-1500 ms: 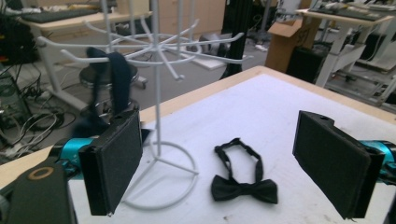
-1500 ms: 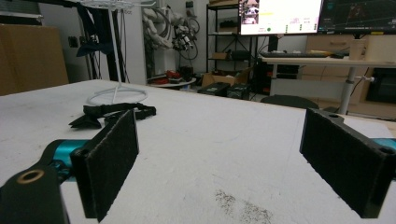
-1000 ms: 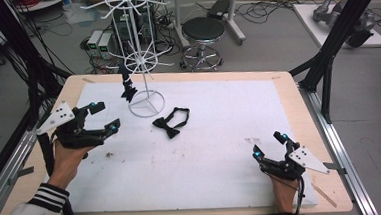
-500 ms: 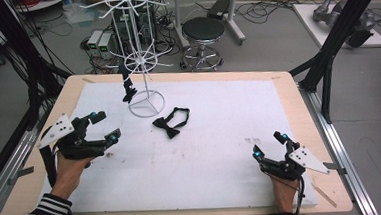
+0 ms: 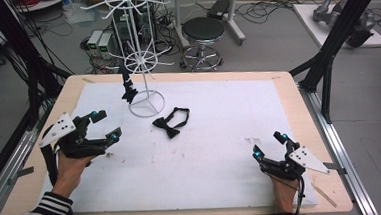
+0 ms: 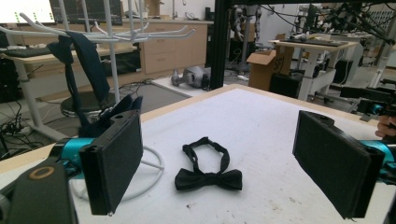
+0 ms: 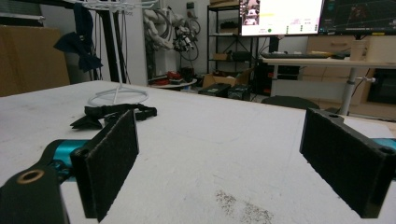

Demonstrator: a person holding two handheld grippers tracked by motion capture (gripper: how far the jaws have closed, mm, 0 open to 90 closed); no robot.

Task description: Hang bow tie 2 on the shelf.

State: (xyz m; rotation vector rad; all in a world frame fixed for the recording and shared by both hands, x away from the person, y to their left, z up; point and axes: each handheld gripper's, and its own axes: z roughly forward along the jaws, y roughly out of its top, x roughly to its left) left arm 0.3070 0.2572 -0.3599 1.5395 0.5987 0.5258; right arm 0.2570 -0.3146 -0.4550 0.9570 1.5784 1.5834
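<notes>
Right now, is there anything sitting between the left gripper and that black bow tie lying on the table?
Nothing visible. The left gripper is open and faces the bow tie over bare white table cover. The white wire rack's ring base stands off to the side of that line, beside the bow tie.

Robotics lab, black cables strewn on grey floor upper left, glowing wall monitors, grey robot arm parts

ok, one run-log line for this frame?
left gripper: open, aimed at bow tie | right gripper: open, near table edge | bow tie: flat on mat by white rack | second tie: hanging on rack
</notes>
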